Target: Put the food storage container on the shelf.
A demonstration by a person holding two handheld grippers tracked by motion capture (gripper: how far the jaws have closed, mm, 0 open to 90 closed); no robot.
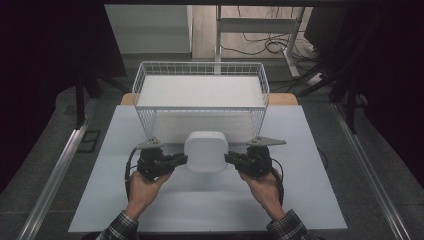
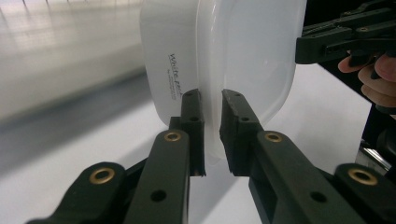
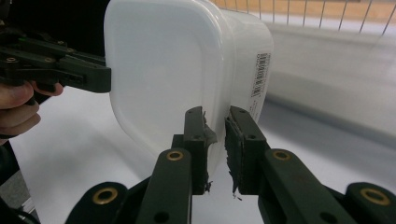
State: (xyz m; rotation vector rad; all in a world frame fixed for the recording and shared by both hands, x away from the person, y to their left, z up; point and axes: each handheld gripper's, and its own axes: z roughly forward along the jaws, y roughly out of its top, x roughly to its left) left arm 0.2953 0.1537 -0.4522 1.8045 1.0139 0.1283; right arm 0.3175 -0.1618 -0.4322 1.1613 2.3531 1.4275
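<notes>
Pale grey rectangular worktop (image 1: 310, 200) on dark grey carpeted floor (image 1: 380, 165). Beyond the worktop's far edge, a white metal desk frame (image 1: 260, 25) over tangled black cables (image 1: 260, 47). Black curtains (image 1: 50, 50) at both sides; dim light.

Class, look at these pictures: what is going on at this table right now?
A person holds a white plastic container between two handheld grippers. The left gripper clamps its left rim and the right gripper clamps the opposite rim. The container sits just in front of a white wire basket on the white table. It is not yet in the basket.
</notes>
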